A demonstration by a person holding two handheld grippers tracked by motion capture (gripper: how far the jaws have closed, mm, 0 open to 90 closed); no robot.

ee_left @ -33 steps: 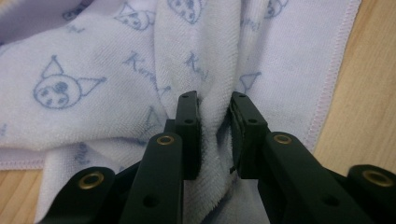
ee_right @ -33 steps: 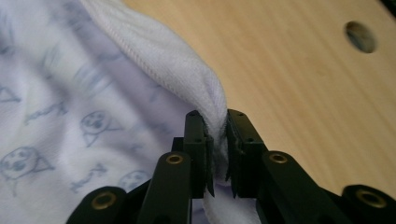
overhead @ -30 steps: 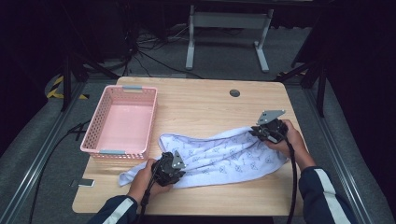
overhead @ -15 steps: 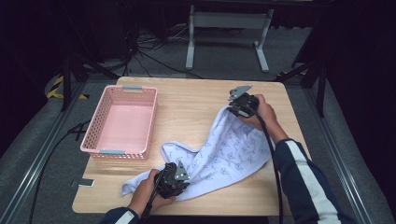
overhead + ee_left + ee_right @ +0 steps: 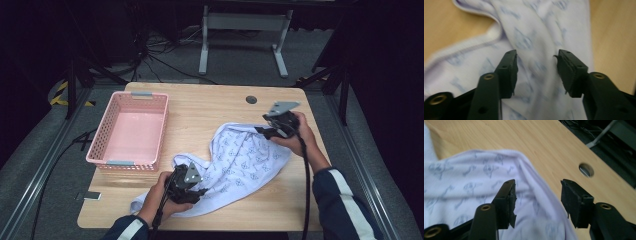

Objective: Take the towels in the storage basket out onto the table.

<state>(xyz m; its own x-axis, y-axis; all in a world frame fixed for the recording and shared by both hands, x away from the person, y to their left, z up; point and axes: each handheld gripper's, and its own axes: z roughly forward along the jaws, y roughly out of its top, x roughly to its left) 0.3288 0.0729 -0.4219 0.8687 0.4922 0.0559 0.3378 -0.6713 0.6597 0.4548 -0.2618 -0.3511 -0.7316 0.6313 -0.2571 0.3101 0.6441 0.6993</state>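
Cloth: we see a soft, pale lilac knit cloth [image 5: 240, 160] printed with small blue-grey motifs and edged with a ribbed hem; it lies crumpled in the lower middle of the high view, running from lower left to the right of centre.
Cloth surface: in the left gripper view the cloth [image 5: 536, 50] shows loose folds and a thick rolled hem at upper left; in the right gripper view the cloth [image 5: 474, 185] fills the left and centre, its rounded edge curving over the wood.
Left claw: we see the left claw [image 5: 192, 189] at the lower middle of the high view, over the cloth's lower end; its jaws have just been opening and now stand apart, the fabric lying between them unpinched, so released [image 5: 536, 72].
Right claw: the right claw [image 5: 267, 131] sits right of centre at the cloth's upper end; its jaws have just been opening too and stand apart over the hem, released [image 5: 537, 200].
Pads: black, rough, frayed at the edges [image 5: 510, 200].
Counter: we see a light wooden counter [image 5: 210, 107], smooth-grained, with a round cable hole [image 5: 251, 99].
Basket: a pink plastic basket [image 5: 102, 145], rectangular with perforated walls, stands at the left of the counter, apart from the cloth.
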